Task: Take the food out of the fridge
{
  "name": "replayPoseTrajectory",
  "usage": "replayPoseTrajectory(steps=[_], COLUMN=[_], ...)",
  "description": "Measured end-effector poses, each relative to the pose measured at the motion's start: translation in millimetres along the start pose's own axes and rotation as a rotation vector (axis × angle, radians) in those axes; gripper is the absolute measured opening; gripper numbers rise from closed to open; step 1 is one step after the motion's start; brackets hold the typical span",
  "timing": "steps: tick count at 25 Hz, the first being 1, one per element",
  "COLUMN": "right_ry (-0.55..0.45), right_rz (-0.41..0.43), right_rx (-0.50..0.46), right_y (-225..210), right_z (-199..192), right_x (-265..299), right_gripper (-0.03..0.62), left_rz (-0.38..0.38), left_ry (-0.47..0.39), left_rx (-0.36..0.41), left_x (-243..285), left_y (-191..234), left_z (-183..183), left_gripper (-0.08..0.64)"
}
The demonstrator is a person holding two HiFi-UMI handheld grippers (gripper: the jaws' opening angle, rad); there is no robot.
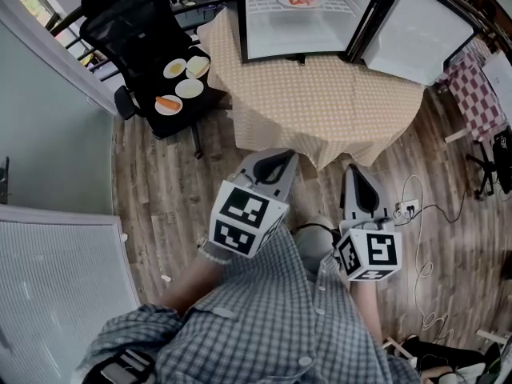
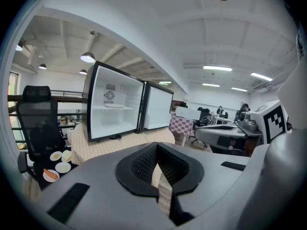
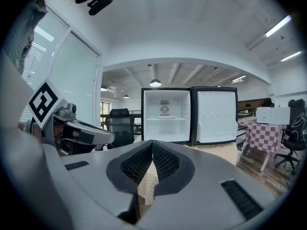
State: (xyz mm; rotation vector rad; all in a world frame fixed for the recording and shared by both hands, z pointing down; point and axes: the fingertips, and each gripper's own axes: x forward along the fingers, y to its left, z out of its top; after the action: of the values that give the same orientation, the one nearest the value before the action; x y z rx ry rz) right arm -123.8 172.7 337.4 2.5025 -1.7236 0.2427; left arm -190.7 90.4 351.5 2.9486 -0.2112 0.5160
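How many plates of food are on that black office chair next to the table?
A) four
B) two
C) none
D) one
A: four plates lie close together on the seat of the black office chair. The nearest one holds an orange piece of food.

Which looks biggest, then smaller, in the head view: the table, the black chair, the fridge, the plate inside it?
1. table
2. black chair and fridge: look close, and the fridge is cut off at the top, so no ranking
3. plate, smallest
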Motion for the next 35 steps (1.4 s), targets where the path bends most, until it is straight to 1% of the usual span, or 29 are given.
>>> replayPoseTrajectory(steps=[2,8,14,18,22,29,35], right_ry=[-0.001,-0.003,-0.002,0.002,0.002,0.008,0.013], right_rz=[-0.002,-0.006,0.032,0.046,0.076,0.123,0.158], right_rx=[-0.006,0.017,0.005,-0.004,-0.036,-0.049,-0.057], right_y=[-2.6,-16.1,-32.1,-54.3,-76.0,-127.2,-177.0], right_z=[1.3,-1.5,-0.5,0.5,6.7,21.6,31.5], right_x=[-0.5,8.4,31.2,47.6,68.0,101.0,129.1], right_gripper=[0.011,0.011,0.011,0.011,0.009,0.011,0.011], left_rz=[0.002,0.021,0.058,0.079,0.092,0.123,0.176], left_ry=[-0.001,0.002,0.008,0.002,0.000,-0.005,-0.009], left_rx=[-0.005,-0.008,-0.029,-0.036,-0.064,-0.078,-0.096], left_x=[0.2,7.1,26.9,49.7,80.2,134.4,178.5], left_y=[-0.6,2.9,15.1,17.5,20.6,20.1,22.6], left_z=[-0.4,-1.0,4.3,12.5,22.5,54.7,78.2], left_gripper=[0.006,0.006,0.006,0.006,0.006,0.006,0.006])
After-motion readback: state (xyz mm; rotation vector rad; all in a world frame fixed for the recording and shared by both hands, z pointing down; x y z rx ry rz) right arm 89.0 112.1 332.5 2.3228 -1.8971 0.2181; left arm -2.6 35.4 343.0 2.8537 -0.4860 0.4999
